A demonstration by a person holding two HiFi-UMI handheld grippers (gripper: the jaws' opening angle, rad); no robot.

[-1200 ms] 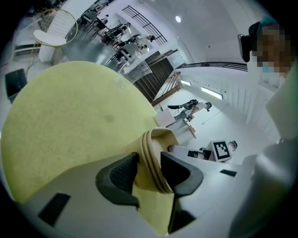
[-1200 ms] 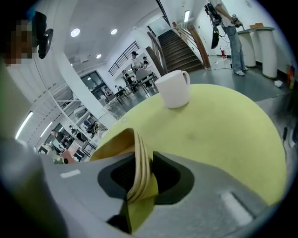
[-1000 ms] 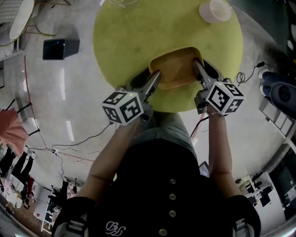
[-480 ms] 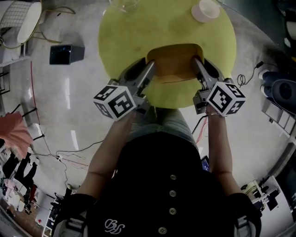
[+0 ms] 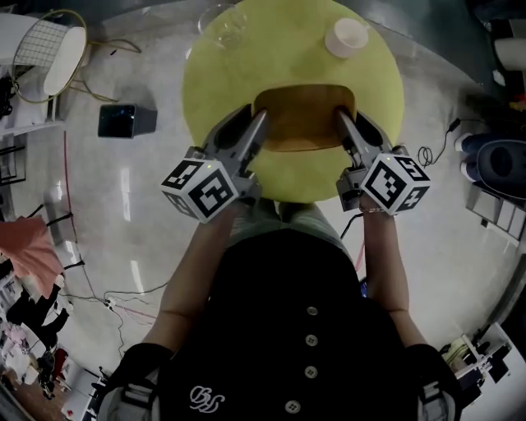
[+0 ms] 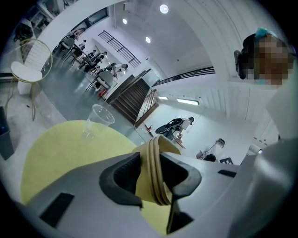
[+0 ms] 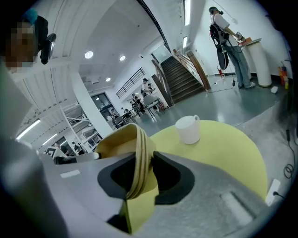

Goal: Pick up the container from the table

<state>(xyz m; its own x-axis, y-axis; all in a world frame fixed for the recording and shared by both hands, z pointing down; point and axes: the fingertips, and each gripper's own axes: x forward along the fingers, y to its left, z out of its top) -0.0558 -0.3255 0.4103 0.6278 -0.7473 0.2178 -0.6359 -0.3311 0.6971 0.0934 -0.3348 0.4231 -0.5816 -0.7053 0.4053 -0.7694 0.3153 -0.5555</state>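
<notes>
A shallow yellow-orange container (image 5: 302,115) hangs above the round yellow table (image 5: 246,57), held by its two side rims. My left gripper (image 5: 258,120) has the left rim (image 6: 158,148) between its pads; its jaws are closing and the pads press on the rim. My right gripper (image 5: 344,117) is shut on the right rim (image 7: 139,153) in the same way. The left gripper view shows the left gripper (image 6: 153,179) with the rim standing on edge between the dark pads. The right gripper view shows the right gripper (image 7: 142,179) likewise. The container's underside is hidden.
A white mug (image 5: 346,37) (image 7: 187,128) stands at the table's far right and a clear plastic cup (image 5: 223,25) (image 6: 95,120) at its far left. On the floor lie a black box (image 5: 126,120), cables and a wire-frame chair (image 5: 53,49).
Both grippers have risen together with the container, which has come up off the table. The table now looks smaller and farther below.
</notes>
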